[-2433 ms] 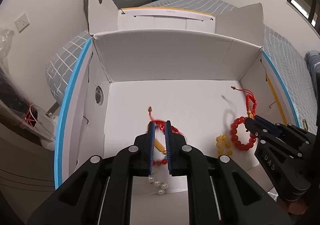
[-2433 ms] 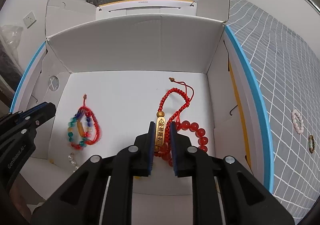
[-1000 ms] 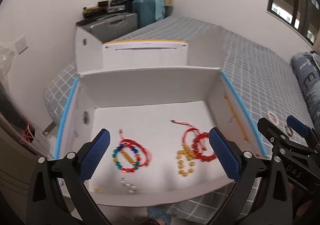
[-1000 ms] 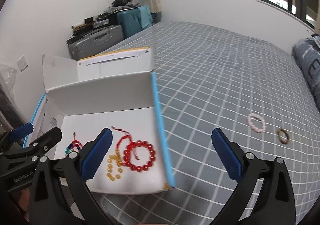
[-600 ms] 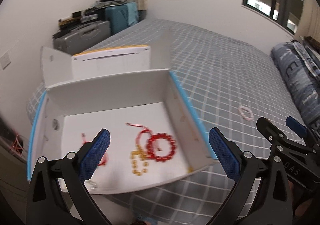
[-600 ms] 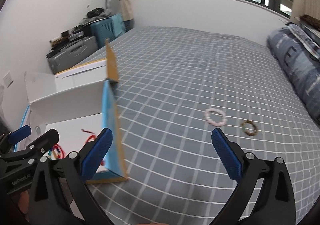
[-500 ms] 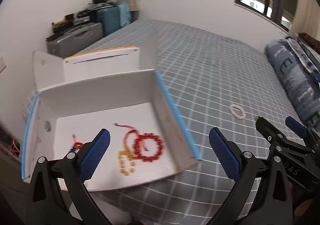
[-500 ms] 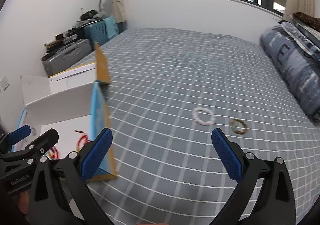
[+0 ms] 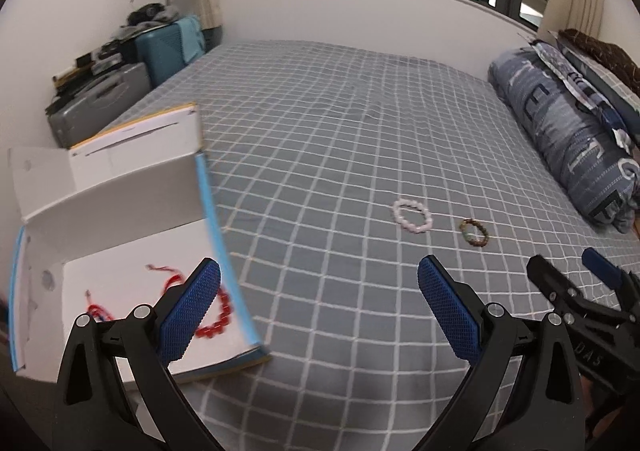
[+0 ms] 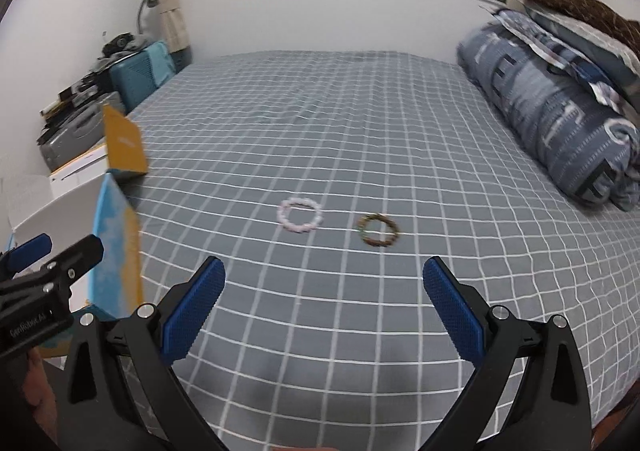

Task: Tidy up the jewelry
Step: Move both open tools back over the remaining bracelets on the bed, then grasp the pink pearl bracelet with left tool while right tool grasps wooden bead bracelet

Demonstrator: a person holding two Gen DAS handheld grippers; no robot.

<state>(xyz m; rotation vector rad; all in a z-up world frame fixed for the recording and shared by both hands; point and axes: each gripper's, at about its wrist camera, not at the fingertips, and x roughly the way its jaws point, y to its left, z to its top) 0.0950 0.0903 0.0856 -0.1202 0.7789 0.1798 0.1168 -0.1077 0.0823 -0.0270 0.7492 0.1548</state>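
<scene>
The pink bead bracelet (image 10: 299, 215) lies flat on the grey checked bedspread (image 10: 360, 131), and the brown-green bead bracelet (image 10: 378, 230) lies just beside it on its right, the two apart. Both sit ahead of my right tongs (image 10: 324, 301), which hang above the cover with their blue pads spread wide and nothing between them; the pink one lies a little left of the gap's centre line, the brown one a little right of it.

From my left tongs (image 9: 318, 305), also spread wide and empty, the same pink bracelet (image 9: 412, 215) and brown one (image 9: 474, 232) lie ahead and to the right. The white cardboard box (image 9: 132, 187) sits at my left on the bed's edge, flaps up. On its floor are red bead bracelets (image 9: 212, 315) and a red cord one, partly hidden behind my left finger and blurred.

Further out, a folded blue patterned quilt (image 10: 560, 123) lies along the right side of the bed, and suitcases (image 9: 132, 75) stand by the far left wall.
</scene>
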